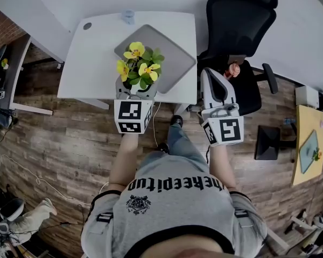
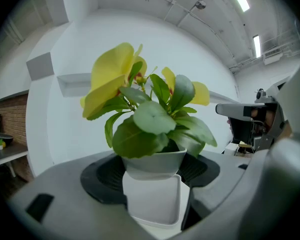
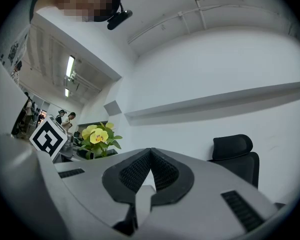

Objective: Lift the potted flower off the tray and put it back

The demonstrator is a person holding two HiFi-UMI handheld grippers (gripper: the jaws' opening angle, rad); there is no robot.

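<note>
Wooden floor (image 1: 59,138) surrounds a white table (image 1: 97,63) that bears a grey tray (image 1: 175,63) set at an angle near its right side, with a black chair (image 1: 242,26) to the far right. Left gripper (image 1: 135,94) pinches the white pot of the potted flower (image 1: 137,66) between its pads. The plant sits at the near left corner of the tray, close to the table's near edge. The left gripper view shows the jaws pressed against both sides of the pot (image 2: 152,194), below its flared rim, with leaves and yellow blooms standing upright above. No view confirms whether the base is clear of the tray. Right gripper (image 1: 209,75) is pressed together on nothing, held off the table's near right edge, well apart from the plant.

Risks noted:
- The pot walls look smooth and taper downward, so a slackened squeeze could let the pot slide down out of the pads.
- The foliage is top-heavy, so any tilt of the left gripper could tip the plant or spill soil.
- The pot hangs close to the table's near edge, so a set-down made short of the tray would probably land it on bare table or leave it overhanging the floor.
- The idle right gripper gives no support if the pot slips.
</note>
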